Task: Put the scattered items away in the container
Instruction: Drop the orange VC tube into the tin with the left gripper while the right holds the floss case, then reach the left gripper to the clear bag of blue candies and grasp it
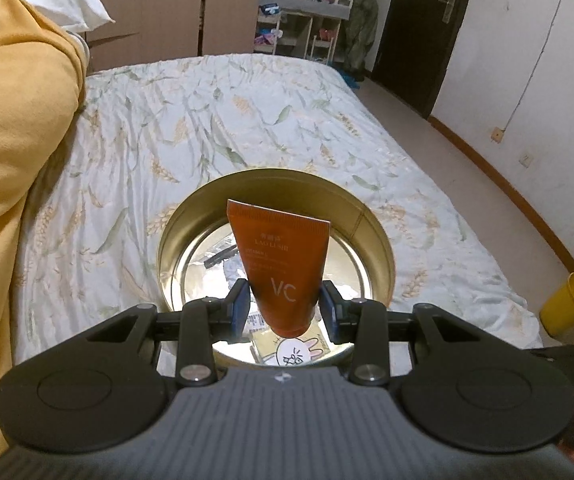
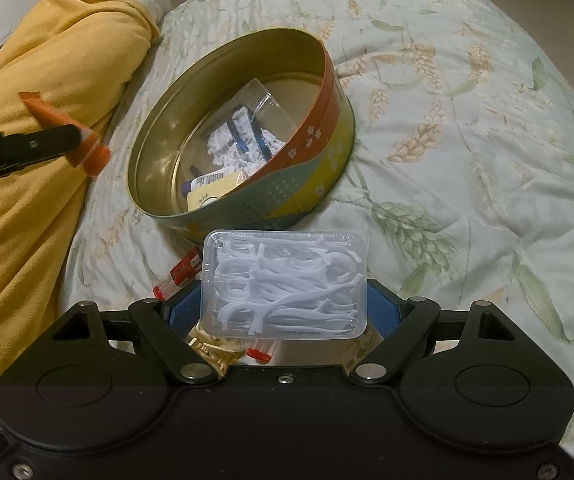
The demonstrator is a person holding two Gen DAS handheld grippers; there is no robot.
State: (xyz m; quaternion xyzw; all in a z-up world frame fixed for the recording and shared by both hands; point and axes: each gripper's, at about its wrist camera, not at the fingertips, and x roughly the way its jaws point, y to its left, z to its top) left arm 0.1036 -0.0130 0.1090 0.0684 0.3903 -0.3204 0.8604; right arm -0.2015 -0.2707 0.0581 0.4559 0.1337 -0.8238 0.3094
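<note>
the left gripper (image 1: 285, 307) has its jaws closed on the lower body of an orange tube (image 1: 281, 264) marked "vc", holding it upright with the crimped end up and the cap end down. the tube hangs over the open mouth of a round tin (image 1: 371, 224) that sits on a bed (image 1: 215, 120) with a wheat-print cover. from the right wrist view the same tube (image 2: 67, 136) and the left gripper's black finger show at the left, beside the tin (image 2: 311, 168) rather than inside it. the tin already holds a clear plastic bag (image 2: 263, 104) with something white and blue in it, plus a yellow card (image 2: 211, 196) near its front wall.

the right gripper (image 2: 285, 304) has its jaws closed on a clear plastic box of white floss picks (image 2: 285, 284), held just in front of the tin. below it on the bed lie small red-capped items (image 2: 183, 270). a yellow blanket (image 2: 27, 200) is heaped at the left, and a yellow cup (image 1: 567, 304) shows at the far right of the left wrist view.
</note>
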